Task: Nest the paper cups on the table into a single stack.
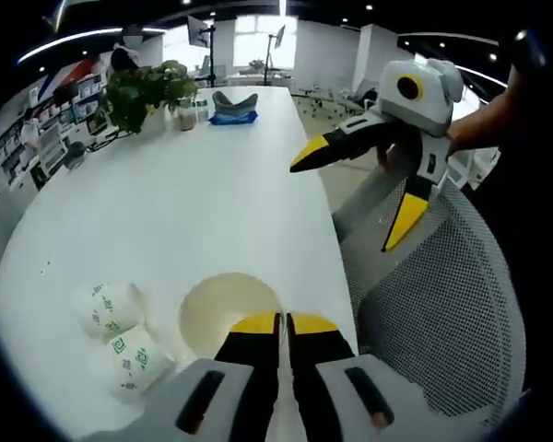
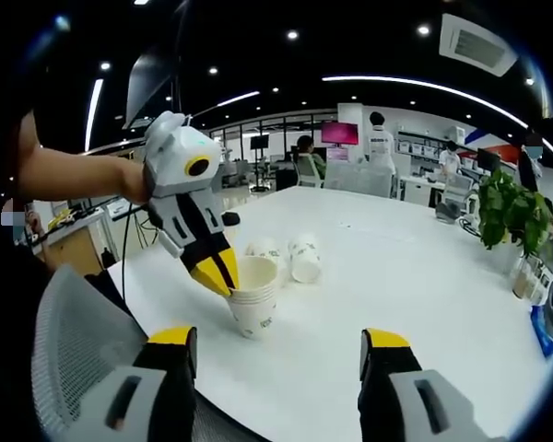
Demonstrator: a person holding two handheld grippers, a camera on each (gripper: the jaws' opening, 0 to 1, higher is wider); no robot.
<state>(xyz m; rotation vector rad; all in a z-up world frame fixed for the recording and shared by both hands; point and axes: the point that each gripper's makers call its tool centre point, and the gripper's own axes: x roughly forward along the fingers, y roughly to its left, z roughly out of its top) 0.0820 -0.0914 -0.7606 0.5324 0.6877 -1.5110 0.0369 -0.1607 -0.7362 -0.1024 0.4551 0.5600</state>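
My left gripper [image 2: 219, 273] pinches the rim of the upright stack [image 2: 254, 304] near the table's [image 2: 396, 276] edge, two cups [image 2: 290, 256] tipped over at its one o'clock, my right gripper [image 2: 281, 354] gaping wide, empty.

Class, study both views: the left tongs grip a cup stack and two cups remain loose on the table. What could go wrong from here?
1. The left tongs pinch only the rim of the cup stack; lifting could crumple the rim or drop lower cups.
2. The stack stands near the table edge, beside a mesh chair, so a nudge could send it off.
3. The two loose cups sit upside down close together; the open right tongs may knock one away.
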